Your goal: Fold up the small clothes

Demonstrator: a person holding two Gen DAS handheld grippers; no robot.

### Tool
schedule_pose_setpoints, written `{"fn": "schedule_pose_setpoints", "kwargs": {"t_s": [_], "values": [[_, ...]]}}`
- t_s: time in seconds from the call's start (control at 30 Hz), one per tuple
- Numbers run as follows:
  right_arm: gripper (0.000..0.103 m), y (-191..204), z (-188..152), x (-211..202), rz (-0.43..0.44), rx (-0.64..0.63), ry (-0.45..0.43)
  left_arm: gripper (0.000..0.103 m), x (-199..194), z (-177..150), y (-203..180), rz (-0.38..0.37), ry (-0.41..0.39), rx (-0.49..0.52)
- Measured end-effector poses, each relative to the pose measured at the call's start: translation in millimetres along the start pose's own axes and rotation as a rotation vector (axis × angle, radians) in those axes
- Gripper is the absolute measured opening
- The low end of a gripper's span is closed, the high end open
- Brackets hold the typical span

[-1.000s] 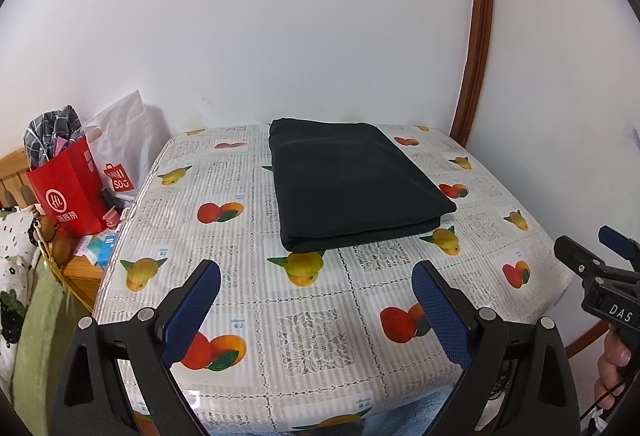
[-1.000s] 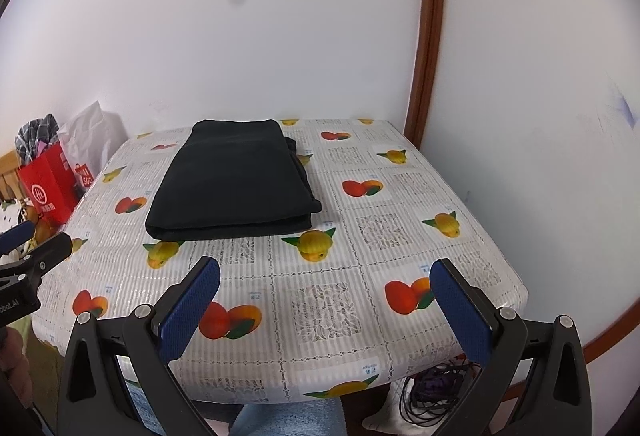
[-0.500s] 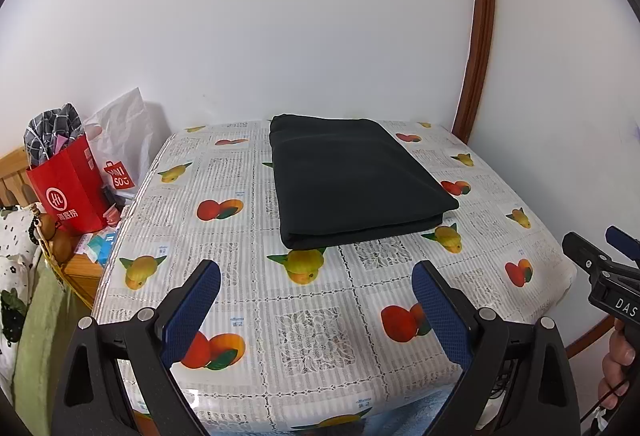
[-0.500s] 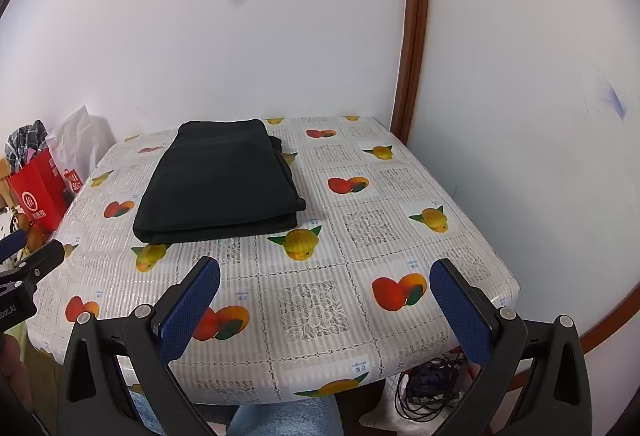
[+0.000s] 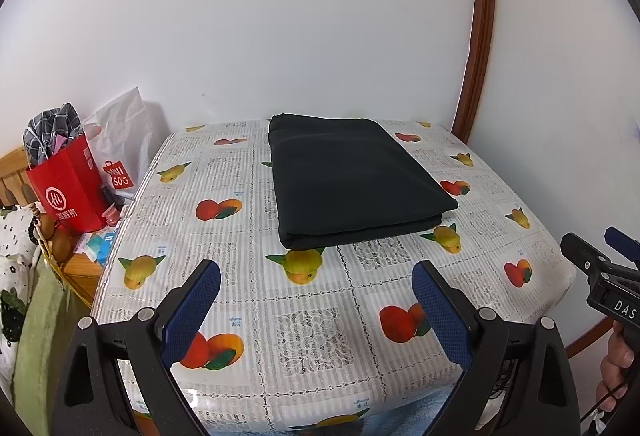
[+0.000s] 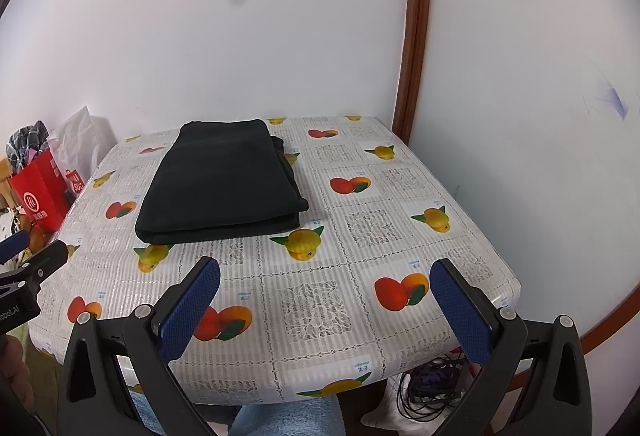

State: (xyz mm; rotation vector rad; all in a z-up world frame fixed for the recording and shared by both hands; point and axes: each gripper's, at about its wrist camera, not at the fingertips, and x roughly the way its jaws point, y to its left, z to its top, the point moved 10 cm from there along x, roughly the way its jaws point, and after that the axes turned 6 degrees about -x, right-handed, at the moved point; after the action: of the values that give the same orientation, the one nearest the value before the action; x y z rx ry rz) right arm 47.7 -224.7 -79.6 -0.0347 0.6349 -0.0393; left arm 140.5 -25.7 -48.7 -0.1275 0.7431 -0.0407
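While nothing is gripped by either tool, a red paper shopping bag [image 5: 70, 187] can be seen left of the table, stuffed with a grey checked cloth [image 5: 50, 125], and a crinkly white plastic bag [image 5: 124, 139] is propped just behind it. The dark, neatly folded rectangular garment [image 5: 352, 175] is laid flat in thick layers on the far middle of the table, which is covered by a glossy plastic tablecloth with a fruit print and lace-pattern squares [image 5: 312, 320]. The left gripper [image 5: 316, 310] is held low at the near edge, its textured blue pads spread wide and empty. The right gripper [image 6: 326, 304] is kept the same way, jaws apart, well short of the garment.
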Motion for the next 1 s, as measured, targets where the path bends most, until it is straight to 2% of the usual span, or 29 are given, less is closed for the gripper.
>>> {"fn": "schedule_pose_setpoints", "kwargs": {"t_s": [1.0], "values": [[0.103, 2.9, -2.4, 0.1, -0.001, -0.001, 0.004, 0.097, 0.3, -1.3, -2.9, -0.007, 0.007, -0.017]]}}
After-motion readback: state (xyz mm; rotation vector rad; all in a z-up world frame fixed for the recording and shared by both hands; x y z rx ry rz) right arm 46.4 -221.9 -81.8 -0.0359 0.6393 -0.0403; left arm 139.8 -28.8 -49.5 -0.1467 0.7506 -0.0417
